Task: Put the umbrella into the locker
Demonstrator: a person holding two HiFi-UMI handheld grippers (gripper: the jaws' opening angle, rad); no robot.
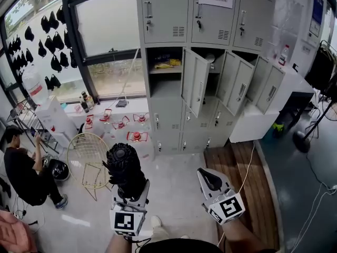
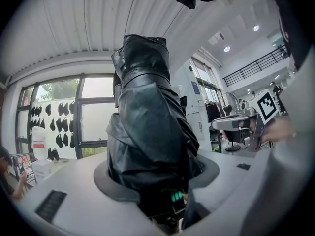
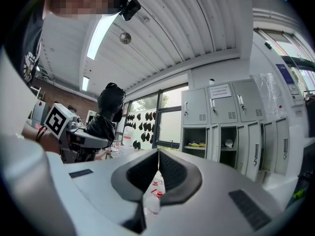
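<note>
Locker corner of lab-like workroom: bank of grey steel lockers (image 1: 205, 15), some doors open; tall dark-framed windows (image 1: 108, 30); bare grey floor (image 1: 179, 186); black equipment stand (image 1: 302, 141).

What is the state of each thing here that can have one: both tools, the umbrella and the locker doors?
left tool: closed on the umbrella.
umbrella: folded, standing upright in the left tool.
right tool: shut, empty.
top locker doors: shut.
middle locker doors: swung open.
bottom locker doors: shut.
</note>
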